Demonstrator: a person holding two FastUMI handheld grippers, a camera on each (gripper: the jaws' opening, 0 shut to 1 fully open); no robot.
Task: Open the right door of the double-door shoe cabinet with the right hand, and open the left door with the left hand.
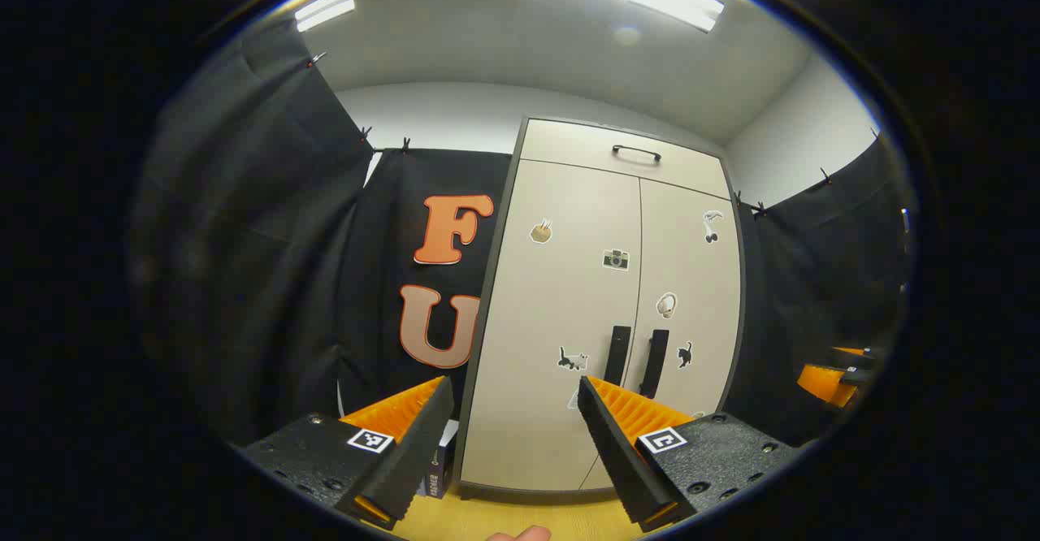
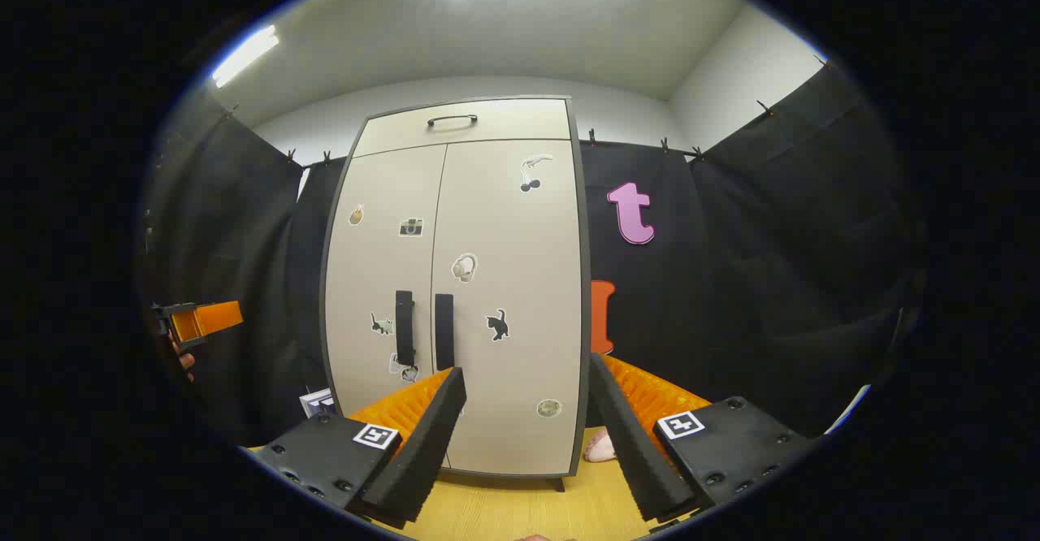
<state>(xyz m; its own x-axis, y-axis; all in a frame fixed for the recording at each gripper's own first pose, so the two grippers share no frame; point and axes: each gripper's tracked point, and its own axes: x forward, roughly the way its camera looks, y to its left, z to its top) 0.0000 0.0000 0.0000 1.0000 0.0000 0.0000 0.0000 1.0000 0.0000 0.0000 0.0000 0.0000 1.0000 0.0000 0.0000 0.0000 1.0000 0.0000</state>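
Note:
A tall beige shoe cabinet (image 1: 569, 313) (image 2: 487, 281) stands ahead with both doors closed. Two upright black handles sit side by side at the middle seam: the left door's handle (image 1: 617, 354) (image 2: 404, 327) and the right door's handle (image 1: 654, 362) (image 2: 444, 331). A flap with a curved black handle (image 1: 636, 153) (image 2: 452, 120) tops the cabinet. My left gripper (image 1: 513, 395) is open, well short of the doors. My right gripper (image 2: 528, 387) is open too, low before the right door. The right gripper (image 1: 841, 374) shows at the left gripper view's right edge; the left gripper (image 2: 199, 322) shows at the right gripper view's left edge.
Black cloth walls flank the cabinet on both sides. The floor (image 2: 520, 508) is yellow wood. A small dark box (image 1: 439, 464) leans by the cabinet's left foot, and a pinkish object (image 2: 600, 446) lies at its right foot. Stickers dot both doors.

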